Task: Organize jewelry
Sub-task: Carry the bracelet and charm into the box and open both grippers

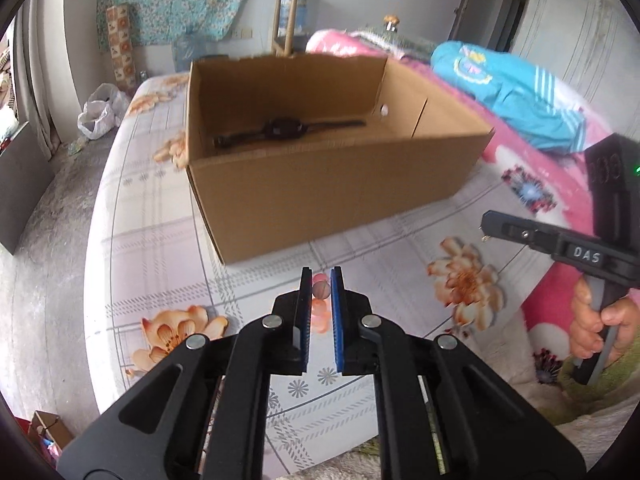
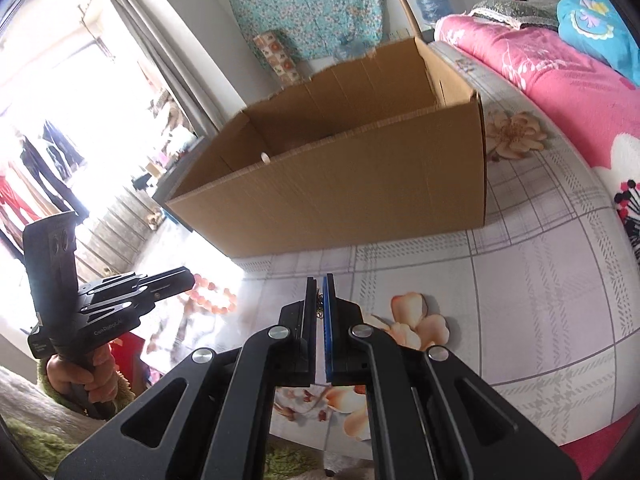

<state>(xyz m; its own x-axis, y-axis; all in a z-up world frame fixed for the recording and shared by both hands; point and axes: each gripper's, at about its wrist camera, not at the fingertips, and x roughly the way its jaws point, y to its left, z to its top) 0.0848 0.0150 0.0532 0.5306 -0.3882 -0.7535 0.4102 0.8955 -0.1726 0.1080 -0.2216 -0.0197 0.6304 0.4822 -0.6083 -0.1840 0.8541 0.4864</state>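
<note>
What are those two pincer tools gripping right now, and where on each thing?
The left gripper pinches one bead of a pink bead bracelet lying on the bed. The right gripper is clamped on a thin gold chain near its top.

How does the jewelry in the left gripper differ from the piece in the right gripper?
The pink bead bracelet in the left gripper has big round beads; the gold chain in the right gripper is thin and fine. The bracelet keeps the left jaws wider apart; the right jaws are almost closed. Both pieces are held before the cardboard box.
</note>
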